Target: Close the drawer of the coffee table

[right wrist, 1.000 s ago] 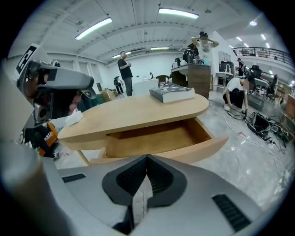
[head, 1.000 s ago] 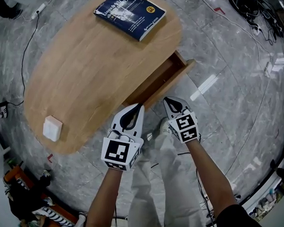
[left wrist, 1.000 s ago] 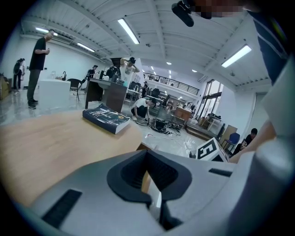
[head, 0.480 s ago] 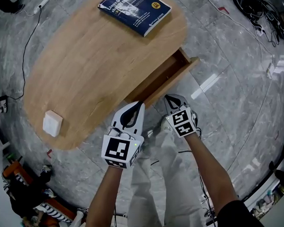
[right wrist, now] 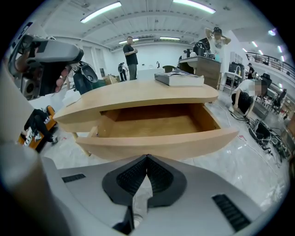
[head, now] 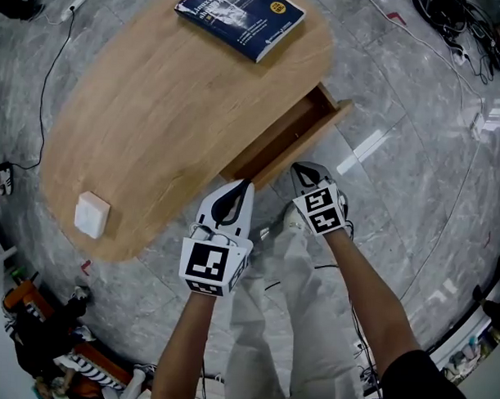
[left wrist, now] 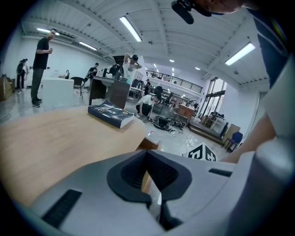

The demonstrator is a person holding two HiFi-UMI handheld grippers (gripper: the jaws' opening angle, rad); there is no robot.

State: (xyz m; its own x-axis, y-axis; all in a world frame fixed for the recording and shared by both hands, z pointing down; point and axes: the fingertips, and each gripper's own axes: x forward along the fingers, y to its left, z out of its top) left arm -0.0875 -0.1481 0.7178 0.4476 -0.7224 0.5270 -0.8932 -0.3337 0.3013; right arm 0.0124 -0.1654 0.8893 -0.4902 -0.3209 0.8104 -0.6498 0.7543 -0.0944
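Right gripper view is showing me the drawer (right wrist: 159,140) standing open, its front just ahead of my right gripper (right wrist: 147,156). Those jaws are pressing together on nothing, and I cannot tell whether the tips are touching wood. My left gripper (left wrist: 147,153) is clenching empty too, its body hiding most of the drawer beyond its jaws.

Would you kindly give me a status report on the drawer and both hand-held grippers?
Left hand-held gripper shut, empty. Right hand-held gripper shut, empty, facing drawer front. Drawer open. Nothing blocking it.
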